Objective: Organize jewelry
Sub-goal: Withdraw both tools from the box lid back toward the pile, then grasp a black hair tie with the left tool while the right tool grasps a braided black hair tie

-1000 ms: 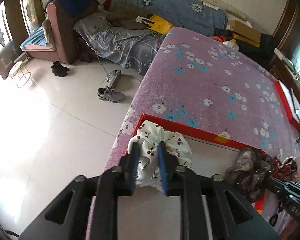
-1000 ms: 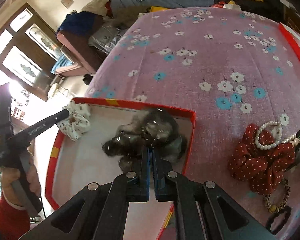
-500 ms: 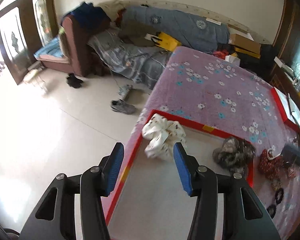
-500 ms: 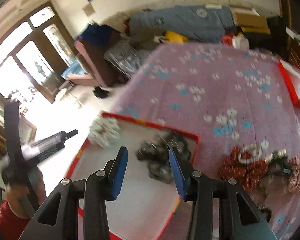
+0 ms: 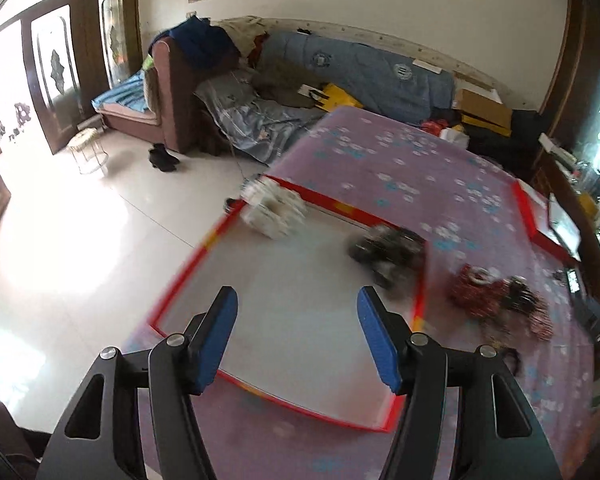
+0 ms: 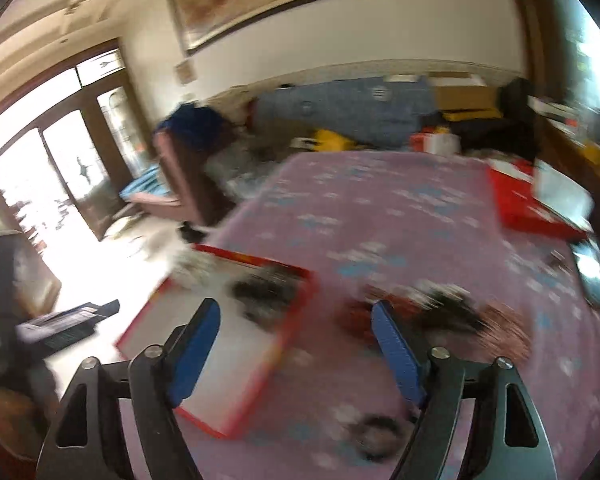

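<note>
A red-rimmed tray (image 5: pixel 188 268) with a white floor lies on the purple flowered table. A white cherry-print scrunchie (image 5: pixel 274 210) lies in its far left corner and a dark grey scrunchie (image 5: pixel 388 250) at its far right. A red dotted scrunchie (image 5: pixel 478 290) and other blurred jewelry lie right of the tray. My left gripper (image 5: pixel 298 340) is open and empty, high above the tray's near half. My right gripper (image 6: pixel 296 350) is open and empty above the tray's right rim (image 6: pixel 296 316). The right wrist view is blurred.
The tablecloth (image 5: pixel 420 168) ends at a white tiled floor (image 5: pixel 80 248) on the left. A second red box (image 5: pixel 540 224) stands at the table's far right. A sofa with bedding (image 5: pixel 360 72) stands behind. A dark ring (image 6: pixel 376 432) lies near my right gripper.
Both grippers opened and let go of their scrunchies, the white one from the left, the grey one from the right. Both have pulled up and back from the tray.
</note>
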### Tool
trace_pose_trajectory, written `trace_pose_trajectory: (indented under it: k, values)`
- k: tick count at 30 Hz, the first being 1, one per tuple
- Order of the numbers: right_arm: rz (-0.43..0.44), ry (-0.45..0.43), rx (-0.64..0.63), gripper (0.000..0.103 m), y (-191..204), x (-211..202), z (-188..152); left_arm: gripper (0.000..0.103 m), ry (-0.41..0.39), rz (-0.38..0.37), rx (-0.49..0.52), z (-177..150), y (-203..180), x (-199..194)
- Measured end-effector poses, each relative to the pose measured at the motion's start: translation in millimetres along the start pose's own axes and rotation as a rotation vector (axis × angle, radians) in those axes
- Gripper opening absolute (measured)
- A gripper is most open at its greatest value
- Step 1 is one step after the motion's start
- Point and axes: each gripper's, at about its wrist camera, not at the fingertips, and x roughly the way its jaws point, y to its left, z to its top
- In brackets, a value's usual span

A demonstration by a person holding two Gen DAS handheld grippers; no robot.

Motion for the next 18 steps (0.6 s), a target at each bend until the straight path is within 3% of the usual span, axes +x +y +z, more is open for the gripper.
trace_pose_trajectory:
  k: [2,4,8,12,18]
  values:
    - [-0.056,0.049,0.04,0.084,-35.2,-1.2,-16.8,0.061,0.007,-0.019,0.01,-9.5,-16.2,0.2]
    - [-0.139,0.152,0.12,0.084,-79.6,1.7,-36.9,0.061,0.022,-0.045,0.038,-19.3,-37.1,4.3]
    - [-0.174,0.235,0.253,0.081,-140.4,-5.4,-63.5,0.061,0.079,-0.106,0.085,-39.1,-80.3,19.9]
    - [-0.181,0.273,0.287,0.071,-166.6,-8.3,-78.0,0.061,0.162,-0.207,0.143,-61.9,-126.4,39.1]
    - [-0.138,0.337,0.276,0.055,-173.7,-0.4,-97.6,0.061,0.241,-0.257,0.23,-91.0,-168.0,58.9]
